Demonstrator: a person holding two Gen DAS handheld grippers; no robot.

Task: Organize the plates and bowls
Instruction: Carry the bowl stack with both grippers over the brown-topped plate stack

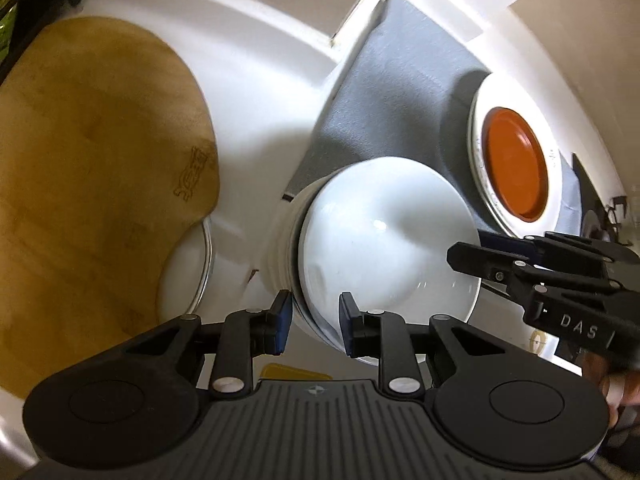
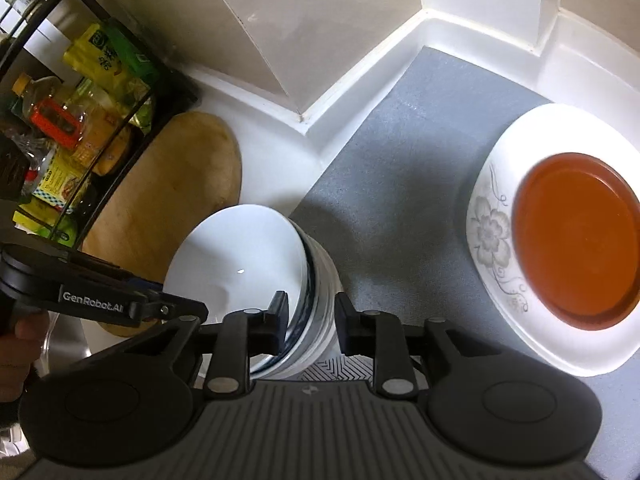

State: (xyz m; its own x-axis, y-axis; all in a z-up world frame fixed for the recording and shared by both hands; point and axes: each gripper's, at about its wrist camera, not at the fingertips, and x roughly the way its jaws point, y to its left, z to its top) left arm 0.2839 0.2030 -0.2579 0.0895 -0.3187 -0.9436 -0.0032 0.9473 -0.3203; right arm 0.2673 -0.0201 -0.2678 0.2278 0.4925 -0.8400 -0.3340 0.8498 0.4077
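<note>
A stack of white bowls (image 1: pixel 380 232) (image 2: pixel 240 256) stands at the near left corner of a grey mat (image 1: pixel 392 92) (image 2: pixel 400 160). My left gripper (image 1: pixel 314 320) is shut on the stack's near rim, one finger inside the top bowl and one outside. My right gripper (image 2: pixel 312 320) is shut on the opposite side of the stack and shows in the left wrist view (image 1: pixel 500 264). The left gripper (image 2: pixel 172 304) enters the right wrist view from the left. An orange plate (image 1: pixel 514 164) (image 2: pixel 576 248) lies on a white flowered plate (image 1: pixel 478 168) (image 2: pixel 490 236) on the mat.
A wooden cutting board (image 1: pixel 100 160) (image 2: pixel 172 200) lies left of the bowls. A black wire rack (image 2: pixel 60 120) with bottles and packets stands beyond it. White wall ledges (image 2: pixel 360 68) border the mat at the back. A hand (image 2: pixel 24 332) holds the left gripper.
</note>
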